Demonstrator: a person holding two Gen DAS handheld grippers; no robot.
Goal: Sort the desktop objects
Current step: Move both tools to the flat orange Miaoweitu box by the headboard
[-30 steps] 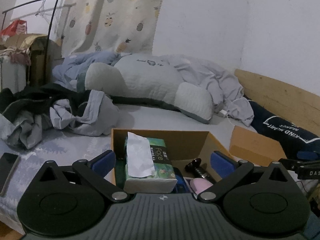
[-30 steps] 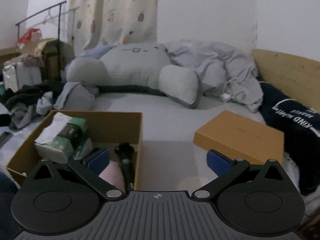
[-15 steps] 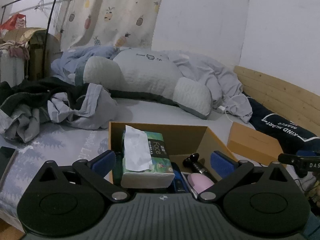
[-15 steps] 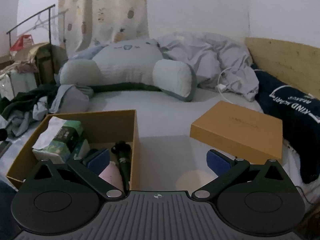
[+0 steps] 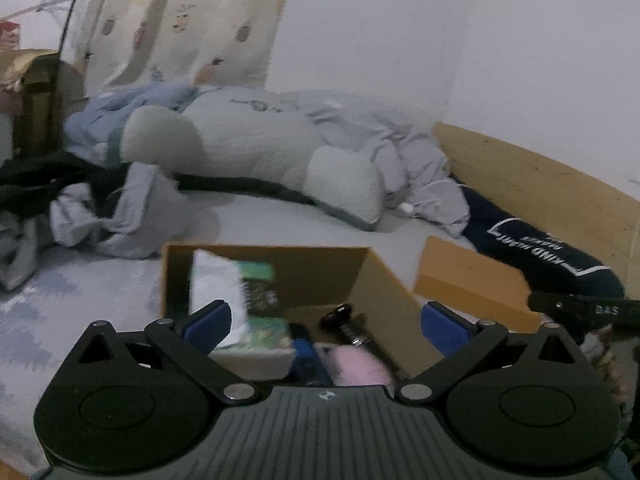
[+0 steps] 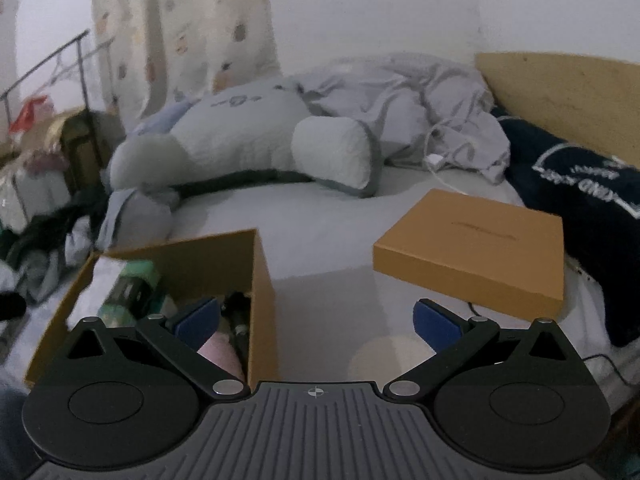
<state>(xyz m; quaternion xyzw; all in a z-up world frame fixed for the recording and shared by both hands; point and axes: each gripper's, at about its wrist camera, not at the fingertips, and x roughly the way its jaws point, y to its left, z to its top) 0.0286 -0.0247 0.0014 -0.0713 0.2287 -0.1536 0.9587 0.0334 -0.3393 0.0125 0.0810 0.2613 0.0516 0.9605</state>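
Both hand-held grippers, left (image 5: 326,326) and right (image 6: 316,322), are wide open and empty, and have pulled back from the filled box (image 6: 262,280); sorting looks nearly done.

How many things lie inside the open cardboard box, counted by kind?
Tissue pack: 1
Black cylindrical object: 1
Pink object: 1
Blue object: 1
Total: 4 visible in the open cardboard box; more may be hidden behind the hand-held gripper.
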